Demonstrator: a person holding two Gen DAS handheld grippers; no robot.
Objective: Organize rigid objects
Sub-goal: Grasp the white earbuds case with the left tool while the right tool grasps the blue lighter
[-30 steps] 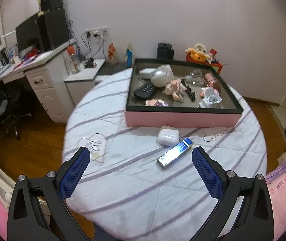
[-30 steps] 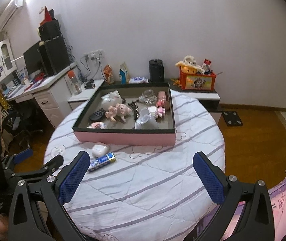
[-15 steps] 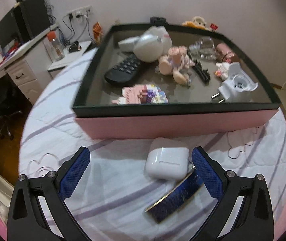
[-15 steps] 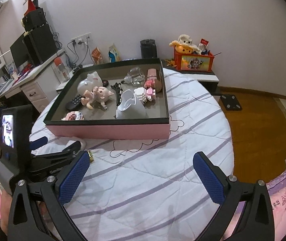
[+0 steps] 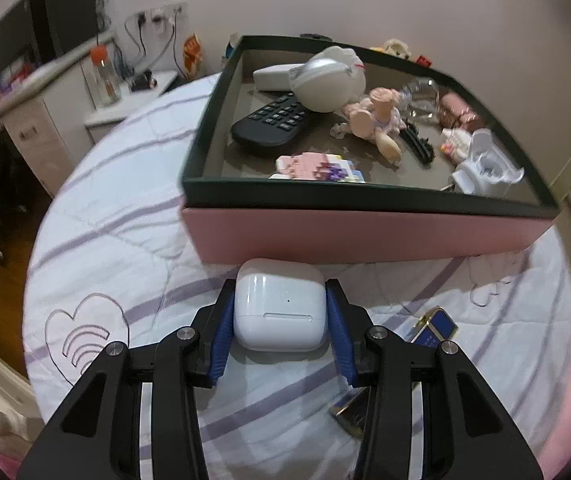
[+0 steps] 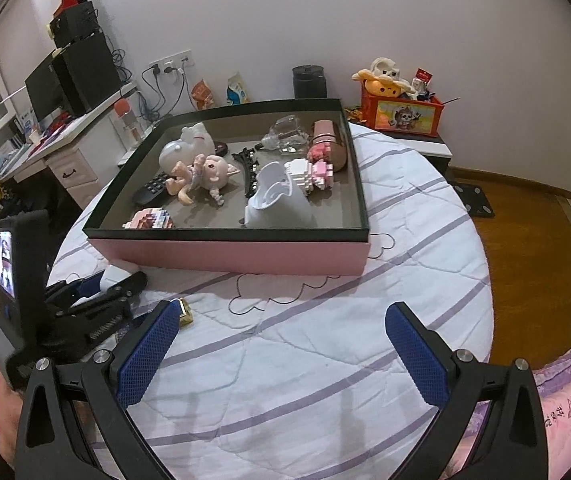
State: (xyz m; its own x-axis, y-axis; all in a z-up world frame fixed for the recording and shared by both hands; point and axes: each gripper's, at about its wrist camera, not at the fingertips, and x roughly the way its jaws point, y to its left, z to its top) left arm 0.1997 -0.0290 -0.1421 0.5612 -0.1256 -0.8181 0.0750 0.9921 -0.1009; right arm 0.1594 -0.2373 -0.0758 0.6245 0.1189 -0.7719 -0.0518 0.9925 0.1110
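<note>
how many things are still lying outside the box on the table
2. The white earbud case sits in front of the box, between the left gripper's pads. The blue lighter lies to its right. Others may be hidden.

Background: orange toy bin [image 6: 402, 113], black canister [image 6: 309, 81], desk [image 6: 57, 148] with speakers [image 6: 81, 68], wall sockets [image 6: 171, 65].

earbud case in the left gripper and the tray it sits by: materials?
Earbud case: looks like glossy hard white plastic, with smooth rounded edges and soft highlights. The left gripper is shut on it. Tray: probably matte cardboard, given its flat pink wall, thin dark rim and lack of shine, though a coating cannot be ruled out.
</note>
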